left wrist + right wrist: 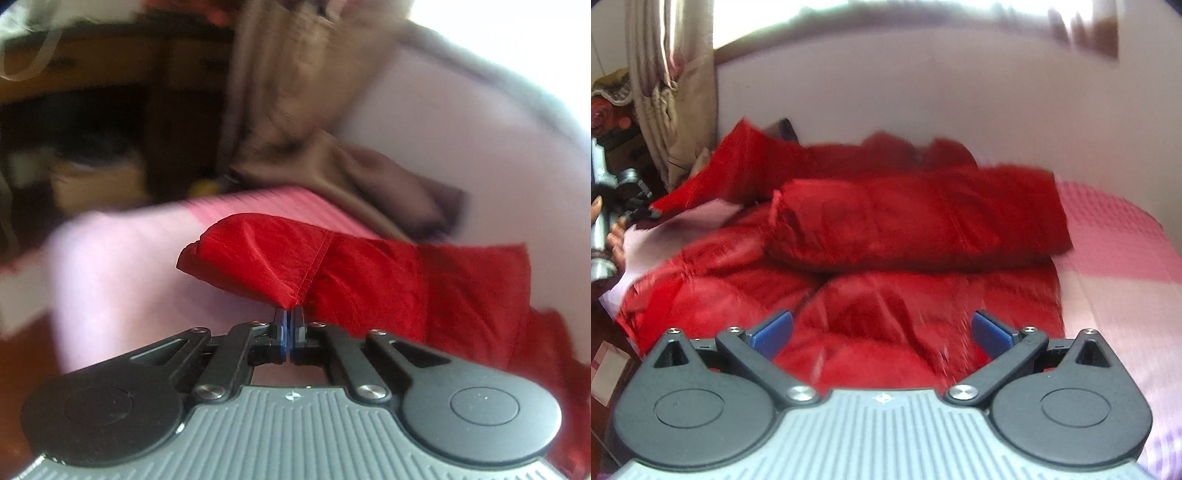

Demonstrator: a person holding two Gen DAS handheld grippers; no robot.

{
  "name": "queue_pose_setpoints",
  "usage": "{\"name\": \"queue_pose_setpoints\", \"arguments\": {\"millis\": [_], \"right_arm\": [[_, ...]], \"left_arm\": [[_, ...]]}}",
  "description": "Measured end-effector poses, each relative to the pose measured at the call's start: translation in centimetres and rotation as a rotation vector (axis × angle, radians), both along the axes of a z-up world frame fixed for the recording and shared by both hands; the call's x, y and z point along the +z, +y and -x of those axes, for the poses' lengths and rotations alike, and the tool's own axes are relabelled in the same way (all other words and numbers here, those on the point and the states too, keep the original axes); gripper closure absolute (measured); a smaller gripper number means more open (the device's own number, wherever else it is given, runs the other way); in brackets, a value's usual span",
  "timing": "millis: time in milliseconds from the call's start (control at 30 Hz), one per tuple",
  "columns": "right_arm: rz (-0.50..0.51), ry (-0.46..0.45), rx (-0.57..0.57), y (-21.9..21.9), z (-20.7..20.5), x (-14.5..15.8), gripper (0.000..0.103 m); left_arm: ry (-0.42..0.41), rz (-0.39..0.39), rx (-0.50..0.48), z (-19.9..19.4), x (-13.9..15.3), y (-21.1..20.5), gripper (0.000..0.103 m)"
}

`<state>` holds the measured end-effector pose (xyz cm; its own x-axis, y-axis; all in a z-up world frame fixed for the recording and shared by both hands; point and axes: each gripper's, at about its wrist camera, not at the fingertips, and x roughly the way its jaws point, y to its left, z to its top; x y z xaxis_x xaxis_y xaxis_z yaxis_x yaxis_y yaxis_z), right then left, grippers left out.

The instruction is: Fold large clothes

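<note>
A large red puffy jacket (pixel 905 229) lies on a pink bed (pixel 1126 258), with one sleeve folded across its body. My left gripper (pixel 290 314) is shut on a seamed edge of the red jacket (pixel 295 258) and holds it lifted above the bed. In the right wrist view the left gripper (pixel 642 212) shows at the far left, pinching the lifted red flap. My right gripper (pixel 882 328) is open and empty, its blue pads (pixel 774 328) just above the near part of the jacket.
A beige curtain (pixel 295 92) hangs at the bed's far corner by a pale wall (pixel 923 92). Dark wooden furniture (pixel 110 74) stands beyond the bed (pixel 122 258) on the left. Both views are blurred by motion.
</note>
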<state>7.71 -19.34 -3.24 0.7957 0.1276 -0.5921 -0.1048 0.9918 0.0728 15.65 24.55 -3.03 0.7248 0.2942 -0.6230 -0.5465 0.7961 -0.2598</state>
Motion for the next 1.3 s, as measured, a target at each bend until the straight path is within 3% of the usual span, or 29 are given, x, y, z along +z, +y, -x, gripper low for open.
{"name": "queue_pose_setpoints", "arguments": {"millis": [100, 167, 200, 233, 267, 333, 400, 567, 600, 633, 667, 700, 767, 867, 967, 1033, 1167, 1300], "right_arm": [[0.022, -0.039, 0.043, 1.4, -1.7, 0.9, 0.000], [0.063, -0.079, 0.080, 2.8, -2.7, 1.1, 0.000], [0.096, -0.087, 0.088, 3.6, -3.4, 1.0, 0.000], [0.119, -0.094, 0.102, 4.4, -4.1, 0.7, 0.000], [0.141, -0.100, 0.126, 5.2, -4.9, 0.3, 0.000], [0.195, -0.091, 0.148, 6.8, -6.1, -0.6, 0.000], [0.254, -0.088, 0.173, 8.3, -7.2, -1.7, 0.000], [0.319, -0.055, 0.172, 9.6, -9.5, -3.9, 0.002], [0.298, -0.052, 0.172, 9.2, -9.9, -4.0, 0.009], [0.275, -0.050, 0.171, 8.8, -10.2, -4.0, 0.038], [0.269, -0.035, 0.155, 8.3, -10.6, -4.0, 0.077], [0.262, -0.029, 0.133, 7.4, -10.9, -3.8, 0.086], [0.215, -0.071, 0.096, 4.4, -10.5, -2.3, 0.091], [0.197, -0.157, -0.011, -1.8, -8.4, 1.0, 0.093], [0.210, -0.219, -0.167, -9.9, -5.3, 4.1, 0.093], [0.225, -0.214, -0.270, -15.2, -3.7, 5.2, 0.093], [0.237, -0.158, -0.477, -25.5, -0.5, 5.0, 0.093], [0.225, -0.081, -0.639, -33.3, 1.5, 2.6, 0.093]], "left_arm": [[0.031, -0.013, 0.057, 0.7, -0.4, 2.6, 0.096], [0.078, -0.093, 0.125, 1.1, -0.6, 3.0, 0.093], [0.081, -0.125, 0.147, 1.5, -0.8, 3.3, 0.085], [0.079, -0.127, 0.142, 1.6, -1.3, 3.7, 0.059], [0.074, -0.122, 0.131, 2.1, -1.4, 4.1, 0.040], [0.044, -0.137, 0.145, 3.2, -1.2, 4.2, 0.028], [-0.004, -0.145, 0.116, 4.6, -0.6, 3.5, 0.026], [-0.070, -0.174, -0.076, 7.5, 0.8, -0.6, 0.022], [-0.086, -0.191, -0.108, 8.0, 0.8, -1.6, 0.020], [-0.103, -0.212, -0.144, 9.0, 1.0, -2.8, 0.015], [-0.112, -0.224, -0.166, 9.4, 0.8, -3.8, 0.013], [-0.124, -0.242, -0.203, 10.4, 0.9, -5.1, 0.013], [-0.138, -0.290, -0.272, 11.4, 0.7, -7.1, 0.012], [-0.147, -0.364, -0.354, 12.7, 0.6, -9.6, 0.008], [-0.161, -0.387, -0.410, 13.4, 0.5, -10.8, 0.006], [-0.151, -0.402, -0.417, 13.2, 0.3, -11.1, 0.006], [-0.136, -0.390, -0.415, 13.1, 0.0, -11.2, 0.006], [-0.110, -0.342, -0.417, 12.7, -0.3, -10.9, 0.005]]}}
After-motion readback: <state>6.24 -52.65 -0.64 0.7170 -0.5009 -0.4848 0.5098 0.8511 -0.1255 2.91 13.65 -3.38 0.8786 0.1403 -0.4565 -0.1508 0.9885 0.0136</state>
